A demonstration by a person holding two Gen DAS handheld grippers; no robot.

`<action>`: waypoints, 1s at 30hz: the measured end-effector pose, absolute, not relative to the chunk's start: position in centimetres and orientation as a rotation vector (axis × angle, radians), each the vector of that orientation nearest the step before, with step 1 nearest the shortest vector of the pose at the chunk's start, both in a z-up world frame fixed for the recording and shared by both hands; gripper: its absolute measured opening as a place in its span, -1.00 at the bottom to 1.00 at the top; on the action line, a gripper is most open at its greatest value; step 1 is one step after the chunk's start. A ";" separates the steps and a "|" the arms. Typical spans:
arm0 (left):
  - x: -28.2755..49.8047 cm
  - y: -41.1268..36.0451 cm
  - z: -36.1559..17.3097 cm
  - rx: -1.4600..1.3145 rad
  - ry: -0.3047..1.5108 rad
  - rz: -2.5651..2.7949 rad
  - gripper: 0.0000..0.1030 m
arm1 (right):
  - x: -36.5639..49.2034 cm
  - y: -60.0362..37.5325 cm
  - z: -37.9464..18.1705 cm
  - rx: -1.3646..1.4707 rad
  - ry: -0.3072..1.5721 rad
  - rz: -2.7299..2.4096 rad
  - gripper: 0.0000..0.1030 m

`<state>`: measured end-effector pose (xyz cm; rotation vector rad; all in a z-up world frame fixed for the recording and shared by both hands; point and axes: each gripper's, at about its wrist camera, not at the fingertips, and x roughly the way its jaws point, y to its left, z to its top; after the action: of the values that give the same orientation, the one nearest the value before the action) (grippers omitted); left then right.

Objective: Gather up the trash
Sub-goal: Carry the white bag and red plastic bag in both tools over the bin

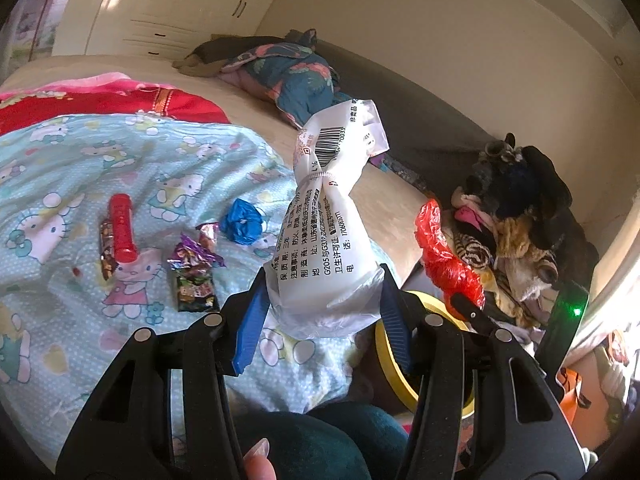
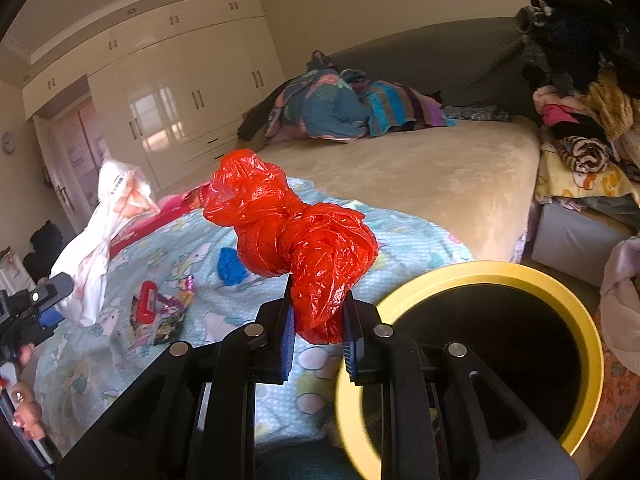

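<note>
Both grippers carry trash near the bin. Nearest, the left gripper (image 1: 324, 312) is clamped on the base of a white wrapper (image 1: 328, 216), which stands up twisted above the jaws, gripped low probably so its loose top stays clear. The right gripper (image 2: 318, 320) is clamped on a knotted red bag (image 2: 292, 232), pinched at its lower tail so the bulk rides above the fingers.

Just right of that gripper sits the yellow-rimmed bin (image 2: 552, 280), its dark mouth open beside the bed's near edge; the red bag appears close enough to be swung over it and dropped, and the wrapper could follow.

Farther out, on the blue quilt (image 1: 80, 152) toward the bed's near left, more trash waits: a red tube (image 1: 122, 228) lying against a small brown wrapper, a dark snack packet (image 1: 194, 280) with a purple foil wrapper at its top, and a crumpled blue wad (image 1: 242, 222) just beyond. Judging by these, the collecting is partly done.

At the far edge of the bed lies a bundle of bedding (image 2: 340, 108).
</note>
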<state>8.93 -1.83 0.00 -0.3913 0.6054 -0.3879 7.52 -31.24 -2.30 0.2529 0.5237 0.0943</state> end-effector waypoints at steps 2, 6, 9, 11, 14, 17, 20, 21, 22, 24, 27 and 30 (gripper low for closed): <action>8.9 -2.3 -0.1 -0.382 0.610 -0.397 -0.13 | 7.4 -32.0 -2.4 0.262 0.522 0.075 -0.64; 8.6 -3.4 -0.4 -0.361 0.621 -0.419 -0.13 | 7.3 -33.3 -2.5 0.278 0.520 0.042 -0.64; 8.4 -4.3 -0.6 -0.341 0.631 -0.437 -0.13 | 7.2 -34.4 -2.7 0.288 0.520 0.016 -0.64; 8.3 -4.9 -0.7 -0.331 0.638 -0.448 -0.13 | 7.0 -35.0 -2.9 0.295 0.519 -0.001 -0.64; 8.2 -5.8 -1.1 -0.314 0.652 -0.466 -0.13 | 6.8 -36.1 -3.2 0.311 0.523 -0.025 -0.64; 8.0 -6.9 -1.5 -0.287 0.669 -0.487 -0.13 | 6.5 -36.8 -3.5 0.320 0.527 -0.046 -0.64; 7.7 -8.0 -1.9 -0.259 0.680 -0.507 -0.13 | 6.2 -37.7 -4.0 0.328 0.532 -0.068 -0.64; 7.6 -8.3 -1.9 -0.251 0.683 -0.513 -0.13 | 6.2 -37.9 -4.1 0.331 0.532 -0.074 -0.64; 7.5 -8.7 -2.1 -0.241 0.686 -0.522 -0.13 | 6.1 -38.2 -4.2 0.332 0.532 -0.083 -0.64; 7.3 -9.2 -2.2 -0.228 0.689 -0.532 -0.13 | 6.0 -38.7 -4.4 0.338 0.533 -0.097 -0.64; 7.1 -10.0 -2.4 -0.209 0.697 -0.549 -0.13 | 5.8 -39.4 -4.6 0.344 0.533 -0.119 -0.64; 7.0 -10.8 -2.7 -0.189 0.707 -0.560 -0.13 | 5.7 -39.9 -4.8 0.346 0.534 -0.139 -0.64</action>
<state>7.01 -10.84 -2.73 -0.1892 0.7071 -0.5601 5.66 -39.92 -4.85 0.3456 0.5342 -0.1391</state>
